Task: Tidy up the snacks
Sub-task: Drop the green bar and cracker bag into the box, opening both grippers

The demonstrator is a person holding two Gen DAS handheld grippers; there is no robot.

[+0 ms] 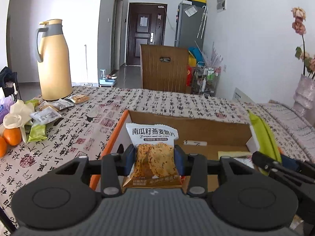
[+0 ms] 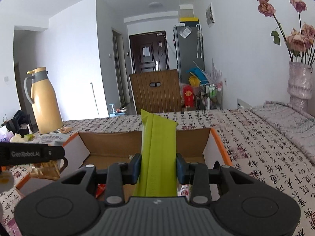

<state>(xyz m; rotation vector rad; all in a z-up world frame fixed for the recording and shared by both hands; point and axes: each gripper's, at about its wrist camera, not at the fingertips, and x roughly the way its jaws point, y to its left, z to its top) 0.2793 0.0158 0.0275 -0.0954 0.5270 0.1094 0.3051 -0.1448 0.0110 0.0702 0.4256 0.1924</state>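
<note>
Left gripper [image 1: 155, 157], lower centre of left wrist view, pinches oat-crisp packet [image 1: 152, 137] over cardboard box [image 1: 196, 126]. Right gripper [image 2: 158, 169], lower centre of right wrist view, pinches green packet [image 2: 157, 137] above same box. Loose snacks [image 1: 47, 114] at mid-left, by thermos [image 1: 54, 59].

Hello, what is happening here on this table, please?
A person is sorting snacks with a handheld gripper in each hand. The left gripper is shut on a pumpkin seed oat crisps packet, and the right gripper is shut on a green packet. Both packets hang over an open cardboard box with a few items already inside. More snacks and oranges lie beside a yellow thermos jug.
</note>
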